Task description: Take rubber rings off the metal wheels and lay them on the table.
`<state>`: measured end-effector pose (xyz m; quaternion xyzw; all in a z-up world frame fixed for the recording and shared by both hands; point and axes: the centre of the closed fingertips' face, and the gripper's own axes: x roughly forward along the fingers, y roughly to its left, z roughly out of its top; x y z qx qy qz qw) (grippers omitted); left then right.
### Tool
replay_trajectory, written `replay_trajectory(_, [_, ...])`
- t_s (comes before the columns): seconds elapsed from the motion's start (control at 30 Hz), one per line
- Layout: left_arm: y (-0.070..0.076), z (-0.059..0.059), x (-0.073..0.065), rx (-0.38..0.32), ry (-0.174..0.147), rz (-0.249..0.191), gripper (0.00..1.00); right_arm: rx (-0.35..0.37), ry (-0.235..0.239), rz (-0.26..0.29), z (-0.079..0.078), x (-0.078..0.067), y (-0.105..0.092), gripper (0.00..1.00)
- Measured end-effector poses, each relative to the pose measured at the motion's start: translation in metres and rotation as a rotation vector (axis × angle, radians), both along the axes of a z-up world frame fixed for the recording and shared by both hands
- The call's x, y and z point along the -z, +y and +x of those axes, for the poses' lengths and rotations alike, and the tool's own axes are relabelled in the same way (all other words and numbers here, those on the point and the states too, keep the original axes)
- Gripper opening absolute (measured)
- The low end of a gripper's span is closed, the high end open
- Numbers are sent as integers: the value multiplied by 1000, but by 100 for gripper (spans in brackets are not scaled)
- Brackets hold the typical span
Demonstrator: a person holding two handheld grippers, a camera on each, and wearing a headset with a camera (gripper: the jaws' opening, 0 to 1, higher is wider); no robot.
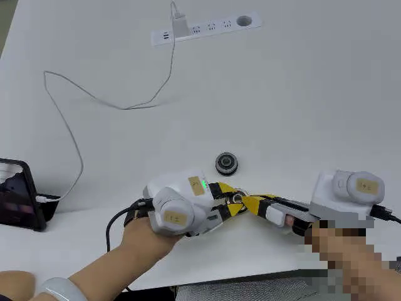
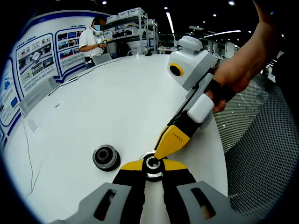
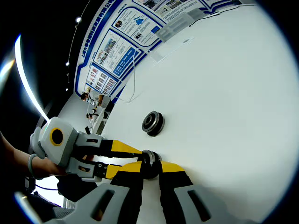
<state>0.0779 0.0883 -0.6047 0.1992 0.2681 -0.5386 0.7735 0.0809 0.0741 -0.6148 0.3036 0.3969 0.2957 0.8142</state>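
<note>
Just this side of the loose wheel (dark rubber ring on it) on the table, left gripper and right gripper both clamp a second wheel between them; seemingly both rings remain to strip.

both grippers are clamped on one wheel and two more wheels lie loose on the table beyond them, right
Not quite: one loose wheel lies on the table beyond them, not two, as the head view shows. The rest holds: the left gripper and the right gripper are both clamped on the held wheel.
</note>
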Motion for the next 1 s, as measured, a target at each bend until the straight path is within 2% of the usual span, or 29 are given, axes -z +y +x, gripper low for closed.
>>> replay_trajectory(0.07, [0, 0, 1, -1, 0, 0, 13, 4, 11, 4, 1, 1, 1, 15])
replay_trajectory(0.43, [0, 0, 2, -2, 2, -3, 13, -4, 3, 8, -2, -2, 1, 13])
replay_trajectory(0.8, [0, 0, 3, -2, 3, -5, 13, 0, -26, -10, 1, -4, -5, 9])
replay_trajectory(1.0, [1, 0, 3, -2, 4, -7, 13, -13, -26, -7, 2, -6, -4, 9])
